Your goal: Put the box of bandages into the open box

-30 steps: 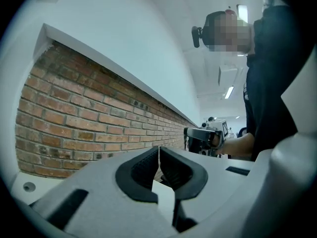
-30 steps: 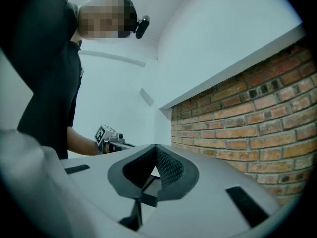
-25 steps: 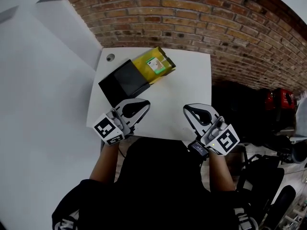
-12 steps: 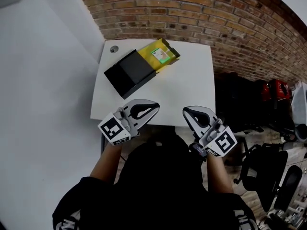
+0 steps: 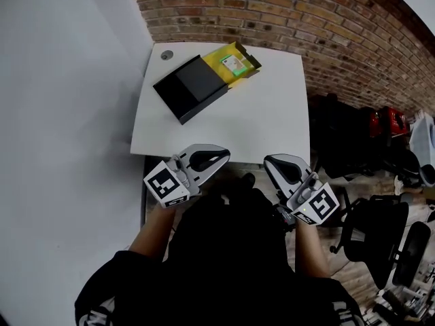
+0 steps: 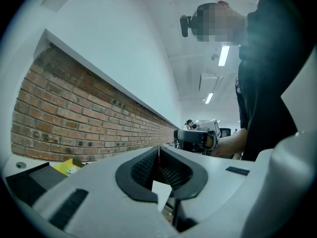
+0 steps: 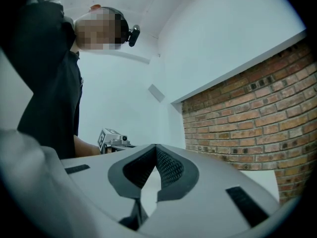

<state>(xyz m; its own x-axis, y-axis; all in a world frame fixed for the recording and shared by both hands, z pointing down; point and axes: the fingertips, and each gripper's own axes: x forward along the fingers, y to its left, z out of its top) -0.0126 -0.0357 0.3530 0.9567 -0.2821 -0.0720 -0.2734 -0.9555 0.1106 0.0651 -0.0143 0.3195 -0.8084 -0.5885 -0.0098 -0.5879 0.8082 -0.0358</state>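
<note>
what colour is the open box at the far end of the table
The open box is yellow, best seen in the head view.

Black short-sleeved shirt [image 5: 224, 263], white print on sleeves [image 5: 92, 311]

Near half and right side of worktop [image 5: 272, 114] bare, free pass from near edge. Obstacles only toward far-left corner: black box [image 5: 192, 87] touching yellow open box [image 5: 249, 56]. Brick wall [image 5: 272, 12] lines far edge, white wall [image 5: 68, 80] hugs left edge.
</note>
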